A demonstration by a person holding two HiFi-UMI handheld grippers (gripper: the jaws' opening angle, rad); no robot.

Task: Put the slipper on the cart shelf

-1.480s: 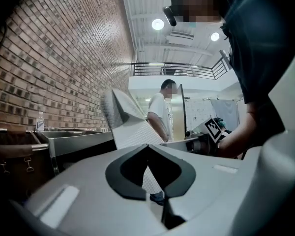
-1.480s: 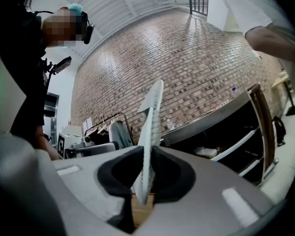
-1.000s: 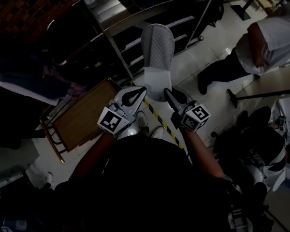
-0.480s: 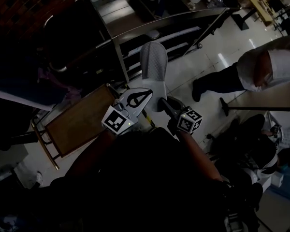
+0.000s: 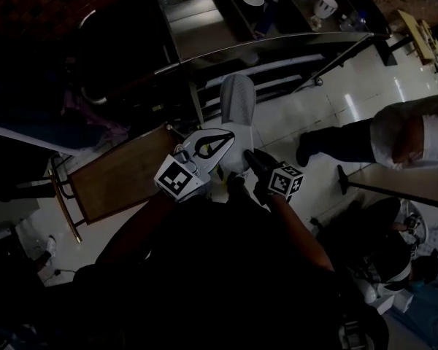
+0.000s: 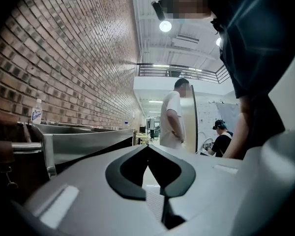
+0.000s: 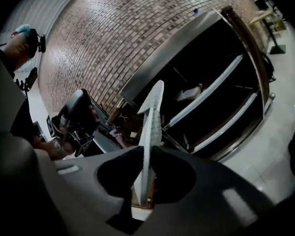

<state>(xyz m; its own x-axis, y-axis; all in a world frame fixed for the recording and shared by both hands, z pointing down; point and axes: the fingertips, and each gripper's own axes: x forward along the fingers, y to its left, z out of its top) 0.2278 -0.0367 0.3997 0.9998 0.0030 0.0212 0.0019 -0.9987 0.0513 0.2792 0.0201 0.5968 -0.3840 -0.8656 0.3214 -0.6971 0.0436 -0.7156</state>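
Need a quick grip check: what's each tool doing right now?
Left tool: closed, nothing between its tips.
Right tool: closed on the slipper.

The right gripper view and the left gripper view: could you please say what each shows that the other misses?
Only the right shows the slipper clamped in the right tongs and the cart shelves. Only the left shows the left tongs shut on nothing, a bottle and a standing person. Both show the brick wall and the steel cart.
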